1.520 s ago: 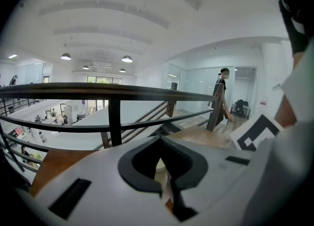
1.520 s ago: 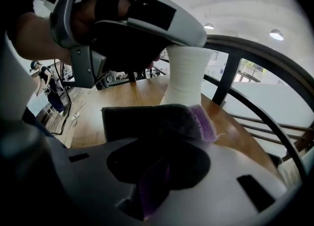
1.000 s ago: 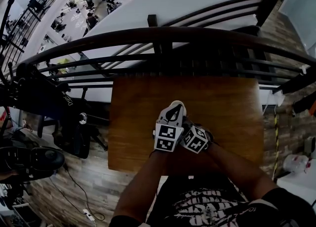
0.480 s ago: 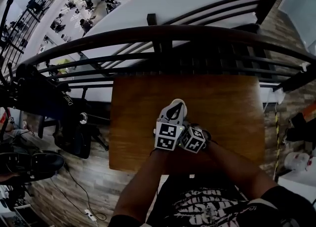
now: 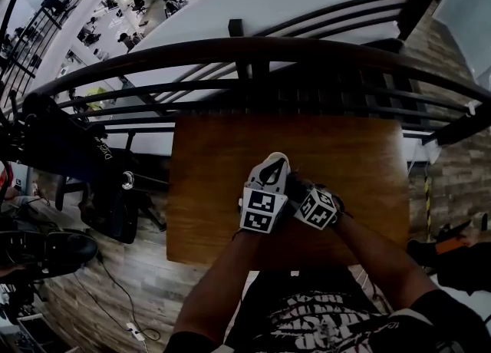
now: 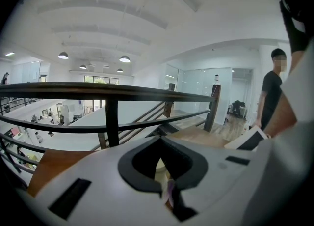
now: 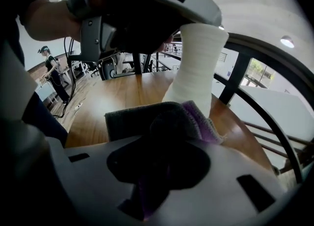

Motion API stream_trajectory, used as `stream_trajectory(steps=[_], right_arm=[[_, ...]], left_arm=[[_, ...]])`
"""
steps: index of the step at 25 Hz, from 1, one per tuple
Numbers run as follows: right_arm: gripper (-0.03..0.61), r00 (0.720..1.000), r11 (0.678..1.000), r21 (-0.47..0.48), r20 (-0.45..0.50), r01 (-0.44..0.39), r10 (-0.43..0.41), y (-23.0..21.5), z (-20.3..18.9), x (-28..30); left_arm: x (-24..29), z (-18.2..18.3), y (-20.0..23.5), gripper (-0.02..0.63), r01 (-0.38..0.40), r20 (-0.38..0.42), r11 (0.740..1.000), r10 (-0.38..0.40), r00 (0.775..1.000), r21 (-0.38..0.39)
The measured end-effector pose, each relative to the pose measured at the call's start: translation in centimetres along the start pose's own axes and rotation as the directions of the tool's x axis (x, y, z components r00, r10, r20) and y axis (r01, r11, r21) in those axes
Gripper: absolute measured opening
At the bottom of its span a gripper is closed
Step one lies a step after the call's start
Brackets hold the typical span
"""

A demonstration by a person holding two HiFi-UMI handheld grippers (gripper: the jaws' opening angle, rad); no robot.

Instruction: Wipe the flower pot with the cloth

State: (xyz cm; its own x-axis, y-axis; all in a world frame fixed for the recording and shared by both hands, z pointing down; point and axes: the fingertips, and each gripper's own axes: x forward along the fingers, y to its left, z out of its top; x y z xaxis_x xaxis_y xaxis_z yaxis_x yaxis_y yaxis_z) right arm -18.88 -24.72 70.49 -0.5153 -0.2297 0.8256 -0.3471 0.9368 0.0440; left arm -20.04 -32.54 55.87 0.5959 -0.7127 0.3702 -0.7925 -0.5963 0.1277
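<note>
A white flower pot (image 7: 196,68) stands on the wooden table (image 5: 215,160). My left gripper (image 5: 270,169) comes down on the pot's top and is shut on its rim; in the left gripper view a strip of the pot (image 6: 158,168) shows between its jaws. My right gripper (image 5: 297,187) is shut on a grey and purple cloth (image 7: 169,119), which lies bunched against the pot's lower side. In the head view both marker cubes sit side by side over the pot and hide it.
A dark metal railing (image 5: 253,56) runs along the table's far edge, with an open drop to a lower floor behind it. Black equipment (image 5: 69,152) stands on the floor to the left. A person (image 6: 274,92) stands off to the right.
My right gripper with the cloth has shifted to the right and slightly away from the left one. The left gripper and the pot have stayed put.
</note>
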Motion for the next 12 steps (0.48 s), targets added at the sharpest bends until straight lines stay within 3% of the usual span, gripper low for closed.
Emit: stream_trajectory(steps=[7, 12], right_arm=[[0.084, 0.999, 0.999, -0.038, -0.032, 0.032, -0.033, -2.6, -0.7, -0.6], [0.084, 0.996, 0.995, 0.035, -0.029, 0.09, -0.089, -6.2, -0.6, -1.1]], left_arm=[[0.0, 0.0, -0.1, -0.002, 0.004, -0.004, 1.0, -0.004, 1.0, -0.01], [0.1, 0.0, -0.1, -0.002, 0.004, -0.003, 1.0, -0.004, 1.0, -0.009]])
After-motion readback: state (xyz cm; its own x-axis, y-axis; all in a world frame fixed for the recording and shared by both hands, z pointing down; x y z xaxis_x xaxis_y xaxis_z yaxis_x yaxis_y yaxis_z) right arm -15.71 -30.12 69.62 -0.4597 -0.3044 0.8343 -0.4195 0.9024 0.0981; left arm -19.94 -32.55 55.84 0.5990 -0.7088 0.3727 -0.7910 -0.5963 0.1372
